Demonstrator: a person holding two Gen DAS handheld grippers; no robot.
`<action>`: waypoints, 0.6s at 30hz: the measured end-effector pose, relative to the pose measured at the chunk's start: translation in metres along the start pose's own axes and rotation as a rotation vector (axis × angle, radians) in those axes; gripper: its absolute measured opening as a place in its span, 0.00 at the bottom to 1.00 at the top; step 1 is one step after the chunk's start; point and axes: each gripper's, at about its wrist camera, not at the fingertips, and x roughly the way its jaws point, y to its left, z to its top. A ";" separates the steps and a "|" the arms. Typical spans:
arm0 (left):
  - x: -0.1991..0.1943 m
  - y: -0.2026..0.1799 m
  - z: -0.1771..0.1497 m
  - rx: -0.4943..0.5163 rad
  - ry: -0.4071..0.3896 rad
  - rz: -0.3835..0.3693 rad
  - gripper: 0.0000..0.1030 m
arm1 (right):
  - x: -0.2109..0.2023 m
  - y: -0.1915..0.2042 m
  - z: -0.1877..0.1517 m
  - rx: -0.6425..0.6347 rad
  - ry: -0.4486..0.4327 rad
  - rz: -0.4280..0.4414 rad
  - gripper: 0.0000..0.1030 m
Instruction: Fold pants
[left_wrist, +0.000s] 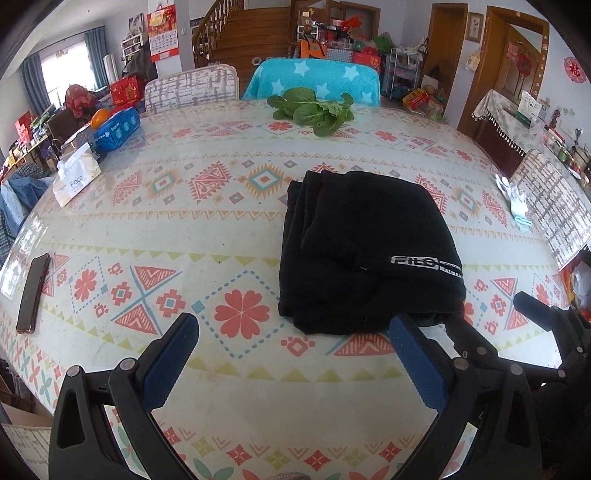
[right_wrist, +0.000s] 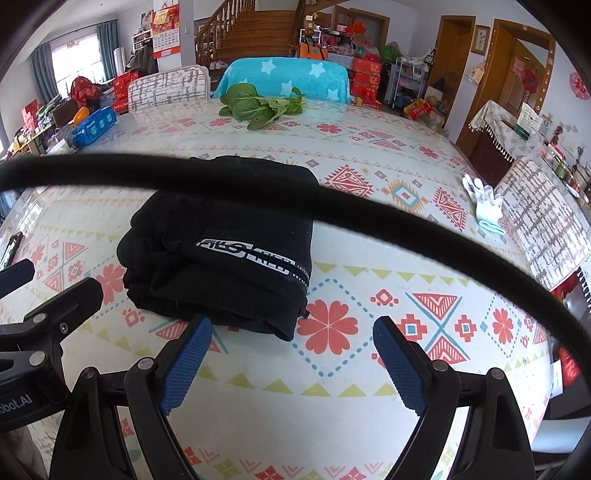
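The black pants (left_wrist: 365, 251) lie folded in a thick square stack on the patterned tablecloth (left_wrist: 207, 236), white logo on top. They also show in the right wrist view (right_wrist: 221, 258). My left gripper (left_wrist: 295, 332) is open and empty, just in front of the stack's near edge. My right gripper (right_wrist: 291, 332) is open and empty, at the stack's near right corner. The right gripper's fingers (left_wrist: 532, 306) show at the right edge of the left wrist view. The left gripper's fingers (right_wrist: 74, 295) show at the left edge of the right wrist view.
Leafy greens (left_wrist: 314, 110) lie at the far edge. A tissue pack (left_wrist: 75, 179), a blue pack (left_wrist: 118, 129) and a phone (left_wrist: 33, 293) are on the left. White gloves (left_wrist: 515, 201) lie on the right. A black cable (right_wrist: 332, 206) crosses the right wrist view.
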 end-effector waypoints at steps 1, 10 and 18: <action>0.001 0.001 0.000 0.000 0.002 -0.002 1.00 | 0.001 0.001 0.001 -0.001 0.001 -0.002 0.89; 0.007 0.004 0.004 -0.004 0.016 -0.015 1.00 | 0.006 0.009 0.006 -0.027 0.006 0.000 0.89; 0.011 0.006 0.003 -0.008 0.028 -0.019 1.00 | 0.009 0.012 0.005 -0.037 0.017 0.004 0.89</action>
